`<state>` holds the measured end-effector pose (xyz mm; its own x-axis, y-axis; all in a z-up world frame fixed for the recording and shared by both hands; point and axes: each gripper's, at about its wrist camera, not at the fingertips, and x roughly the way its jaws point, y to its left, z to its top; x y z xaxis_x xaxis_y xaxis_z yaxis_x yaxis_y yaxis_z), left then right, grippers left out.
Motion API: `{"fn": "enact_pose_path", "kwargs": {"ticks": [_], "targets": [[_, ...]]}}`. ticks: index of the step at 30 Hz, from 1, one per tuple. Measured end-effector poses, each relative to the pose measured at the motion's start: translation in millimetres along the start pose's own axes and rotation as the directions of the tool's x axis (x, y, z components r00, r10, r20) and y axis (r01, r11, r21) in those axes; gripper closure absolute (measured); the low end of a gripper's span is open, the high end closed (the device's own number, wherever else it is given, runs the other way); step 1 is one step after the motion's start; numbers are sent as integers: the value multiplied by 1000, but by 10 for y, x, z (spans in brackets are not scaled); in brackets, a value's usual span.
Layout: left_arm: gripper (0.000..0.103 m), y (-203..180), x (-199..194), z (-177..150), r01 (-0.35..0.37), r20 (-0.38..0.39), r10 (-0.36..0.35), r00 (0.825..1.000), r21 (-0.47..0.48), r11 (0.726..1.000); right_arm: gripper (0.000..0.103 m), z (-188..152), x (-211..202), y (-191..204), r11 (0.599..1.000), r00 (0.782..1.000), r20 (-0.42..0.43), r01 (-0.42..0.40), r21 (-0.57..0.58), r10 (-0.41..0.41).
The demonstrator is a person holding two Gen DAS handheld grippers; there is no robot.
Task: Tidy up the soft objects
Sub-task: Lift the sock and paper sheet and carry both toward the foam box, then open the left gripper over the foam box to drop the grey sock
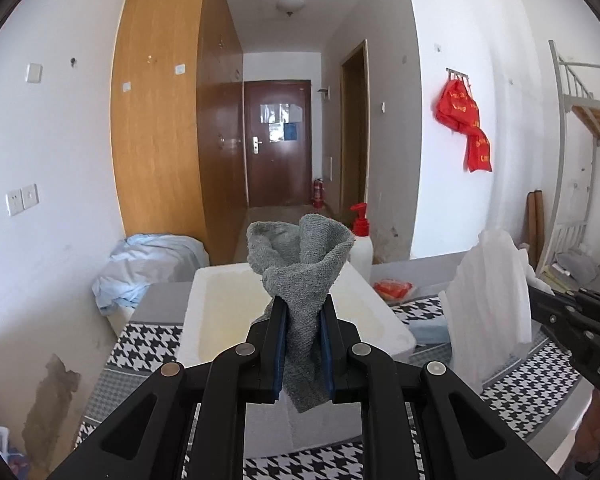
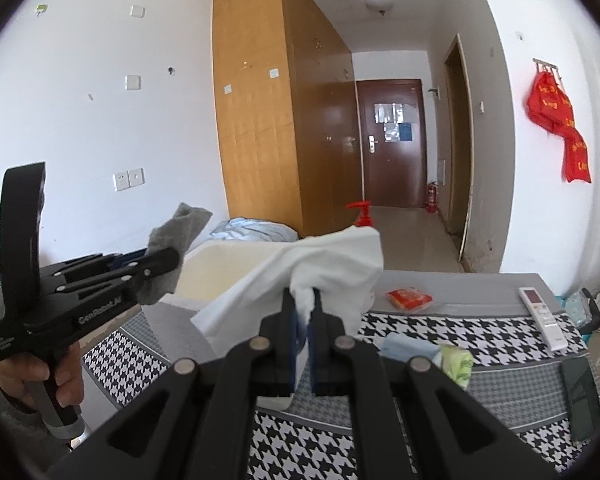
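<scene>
Between the left gripper [image 1: 303, 320] jaws a grey cloth [image 1: 300, 268] is pinched, held above the white foam box [image 1: 204, 312]. Rightward, the right gripper [image 2: 305, 308] pinches a white cloth [image 2: 320, 268] over the houndstooth table [image 2: 460, 332]; beyond stands a pump bottle [image 1: 360, 240].

Dormitory-style bedroom: bunk bed frame [image 1: 572, 92], wooden wardrobe [image 1: 160, 120], entry door [image 1: 278, 140], houndstooth bedding [image 2: 460, 328].

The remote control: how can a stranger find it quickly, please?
Look at the houndstooth cloth covering the table, then its far right end. The remote control lies there: a long white bar with buttons, beside a dark phone, unlike the soft cloths nearby.
</scene>
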<state>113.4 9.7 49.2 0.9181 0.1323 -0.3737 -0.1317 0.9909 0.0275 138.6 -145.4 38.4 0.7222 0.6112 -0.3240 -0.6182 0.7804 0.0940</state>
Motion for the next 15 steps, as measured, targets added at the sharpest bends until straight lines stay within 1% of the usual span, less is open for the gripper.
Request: {"fn": "enact_pose_path", "kwargs": {"ticks": [10, 15], "targets": [[87, 111, 232, 64, -24, -25, 24, 999, -12, 1000, 96, 1, 92, 39, 1000, 1000, -19, 10, -8, -10], [87, 142, 365, 60, -15, -55, 14, 998, -20, 1000, 96, 15, 131, 57, 1000, 999, -25, 26, -12, -26]]}}
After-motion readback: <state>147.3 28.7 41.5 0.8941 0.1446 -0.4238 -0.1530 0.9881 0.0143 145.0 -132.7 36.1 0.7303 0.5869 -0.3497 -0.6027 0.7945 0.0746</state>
